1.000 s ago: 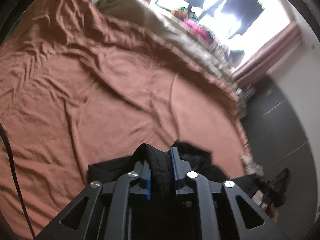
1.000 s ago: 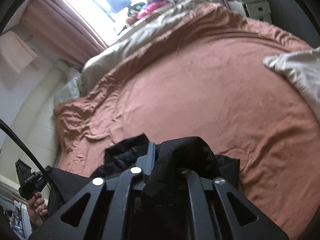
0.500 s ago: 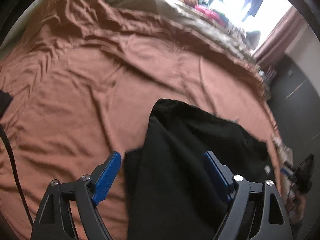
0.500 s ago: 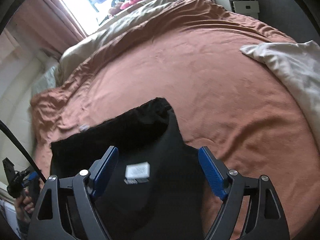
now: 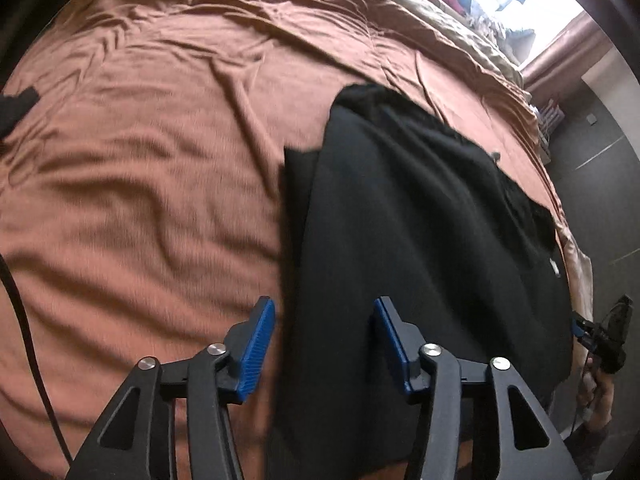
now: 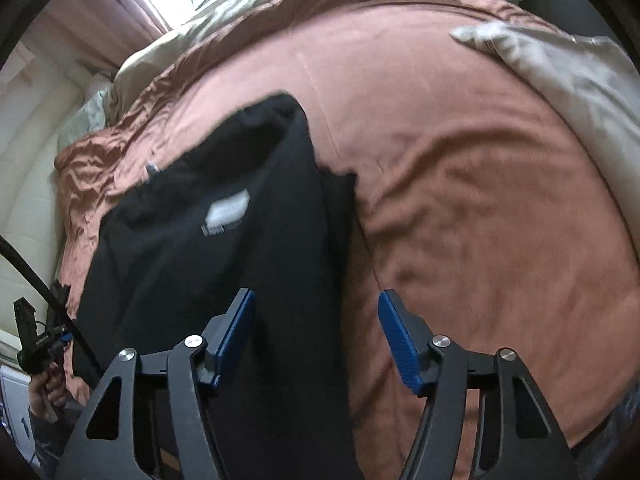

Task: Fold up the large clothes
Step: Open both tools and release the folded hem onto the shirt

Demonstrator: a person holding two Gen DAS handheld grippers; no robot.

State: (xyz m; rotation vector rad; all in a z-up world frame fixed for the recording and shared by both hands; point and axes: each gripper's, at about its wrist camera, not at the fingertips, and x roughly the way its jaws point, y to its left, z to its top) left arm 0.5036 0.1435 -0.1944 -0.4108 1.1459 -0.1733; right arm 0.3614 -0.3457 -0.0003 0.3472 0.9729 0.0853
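We have the black garment (image 5: pixel 420 216) lying on the rust-brown bedspread (image 5: pixel 140 168), spread lengthwise away from us with a white label (image 6: pixel 226 212) showing on its upper layer. Our left gripper (image 5: pixel 324 344) hangs over the garment's left edge; its jaws are closing, and its blue pads (image 5: pixel 260 344) press on nothing, with only the cloth's edge lying below the gap. Our right gripper (image 6: pixel 316 336) hangs over the garment's right edge, jaws likewise closing, pads clear of the fabric. A narrower strip of black cloth peeks out from under the top layer on that side, so we judge the garment is already doubled once and we are between folds, taking a fresh hold. The next move, as we see it, calls for lowering both grippers onto the near edge, pinching all layers together at matching points, then carrying that edge toward the far end evenly so the layers do not slide apart
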